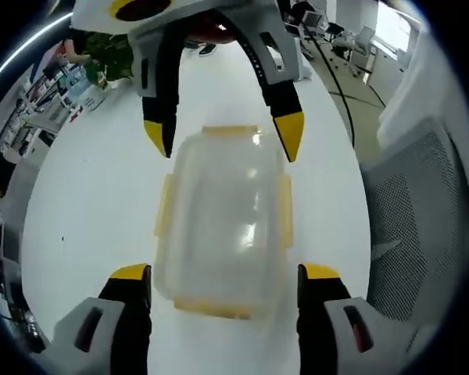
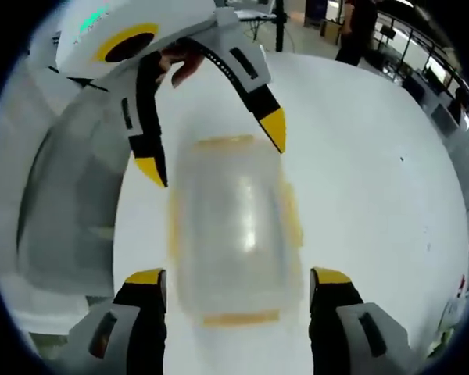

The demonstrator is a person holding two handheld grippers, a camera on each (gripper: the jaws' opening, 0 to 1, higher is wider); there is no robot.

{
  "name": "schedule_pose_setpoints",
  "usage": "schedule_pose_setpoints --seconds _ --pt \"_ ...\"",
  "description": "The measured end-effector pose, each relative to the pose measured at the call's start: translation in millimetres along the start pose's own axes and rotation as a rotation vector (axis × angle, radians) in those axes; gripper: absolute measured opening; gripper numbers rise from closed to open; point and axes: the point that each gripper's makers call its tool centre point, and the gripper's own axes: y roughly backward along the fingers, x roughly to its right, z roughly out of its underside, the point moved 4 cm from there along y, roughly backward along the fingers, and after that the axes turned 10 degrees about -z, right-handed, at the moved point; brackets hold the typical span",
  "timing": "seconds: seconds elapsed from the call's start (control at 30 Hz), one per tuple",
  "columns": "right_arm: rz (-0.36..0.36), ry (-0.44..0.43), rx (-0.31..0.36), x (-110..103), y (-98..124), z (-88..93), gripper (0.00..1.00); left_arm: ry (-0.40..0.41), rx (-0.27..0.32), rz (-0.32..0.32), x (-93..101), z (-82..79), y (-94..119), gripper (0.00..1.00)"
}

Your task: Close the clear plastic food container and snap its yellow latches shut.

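Resting on the white table (image 1: 94,203), one clear container (image 1: 223,219) with four yellow latches (image 1: 285,211) lies between two spread-jawed grippers, left gripper (image 1: 227,285) near, right gripper (image 1: 225,137) far, neither gripping.

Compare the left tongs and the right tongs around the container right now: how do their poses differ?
The left tongs and the right tongs face each other from opposite ends of the clear container. In the left gripper view, the left tongs' tips flank the near end with white table showing between tips and container, while the right tongs' tips sit close against the far corners. Shared: both stand open, both have yellow tips, and neither looks clamped on a yellow latch.
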Motion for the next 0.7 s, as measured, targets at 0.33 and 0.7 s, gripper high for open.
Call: schedule_pose_setpoints --seconds 0.33,0.7 --pt "0.042 0.030 -0.022 2.1 -7.4 8.2 0.81 -0.043 -0.039 0.005 -1.0 6.7 -11.8 0.80" --pt "0.078 0.042 -0.036 6.5 -15.0 10.5 0.82 -0.080 -0.058 0.010 0.5 6.6 -23.5 0.83"
